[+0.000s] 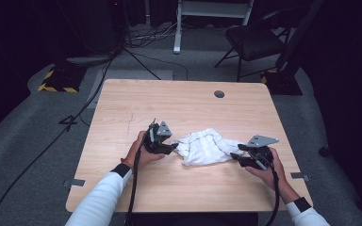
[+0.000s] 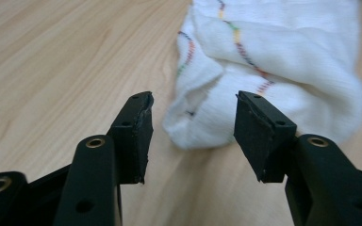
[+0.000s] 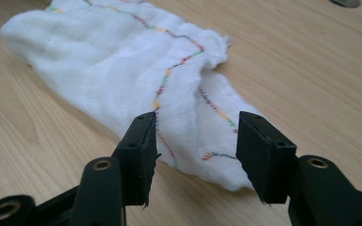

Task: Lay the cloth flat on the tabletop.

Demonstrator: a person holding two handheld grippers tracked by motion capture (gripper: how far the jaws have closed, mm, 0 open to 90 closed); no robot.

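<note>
The white cloth lies crumpled slightly right of the middle of the counter, well clear of every edge, with bare wood all around it. The left tool sits at the cloth's left end, jaws apart, nothing clamped. The right tool sits at its right end, jaws apart over the cloth's corner, not pressing it.

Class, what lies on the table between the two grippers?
A crumpled white cloth lies between the left gripper and the right gripper, seen in the high view.
</note>
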